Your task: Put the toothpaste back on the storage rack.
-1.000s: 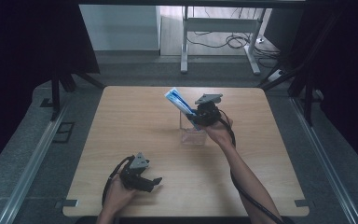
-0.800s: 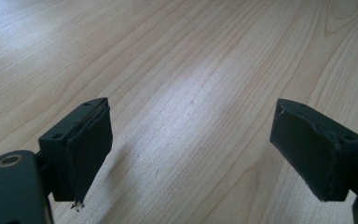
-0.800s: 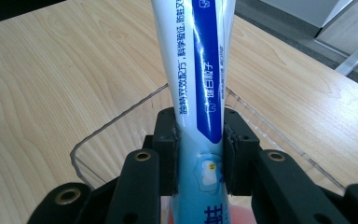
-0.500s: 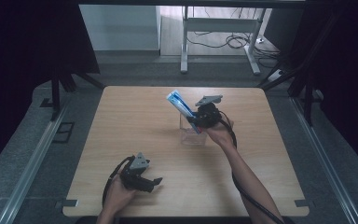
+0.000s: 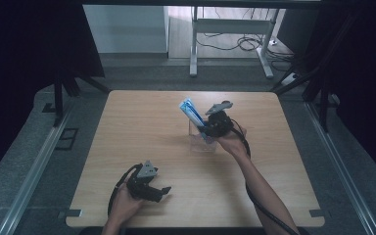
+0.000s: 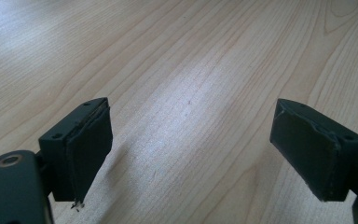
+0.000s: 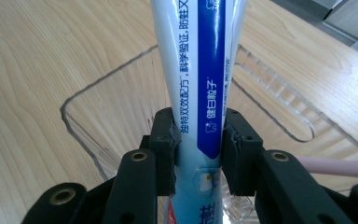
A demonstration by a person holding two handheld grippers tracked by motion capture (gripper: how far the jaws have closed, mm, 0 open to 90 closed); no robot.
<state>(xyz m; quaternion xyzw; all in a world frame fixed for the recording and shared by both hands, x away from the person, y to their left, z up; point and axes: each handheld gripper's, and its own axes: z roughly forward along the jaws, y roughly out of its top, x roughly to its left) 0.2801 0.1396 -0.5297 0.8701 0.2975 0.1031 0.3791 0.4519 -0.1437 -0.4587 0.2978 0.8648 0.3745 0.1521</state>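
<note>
A blue and white toothpaste tube (image 5: 192, 113) (image 7: 200, 70) leans up and to the left out of a clear plastic box (image 5: 201, 139) (image 7: 102, 121) at the middle of the wooden table (image 5: 142, 127). My right gripper (image 5: 210, 128) (image 7: 198, 150) is shut on the tube's lower part, just above the box. A pink stick (image 7: 335, 166) shows at the right edge of the right gripper view. Near the table's front left my left gripper (image 5: 162, 192) (image 6: 191, 154) rests low over bare wood, open, nothing between its pads (image 6: 91, 149).
Black curtains hang to the left and right of the table. A metal frame stand (image 5: 230, 44) with cables on the floor stands behind the far edge. Grey floor rails (image 5: 44, 152) run along both sides.
The right gripper and the tube have shifted slightly lower toward the clear box. The left gripper has stayed in place.
</note>
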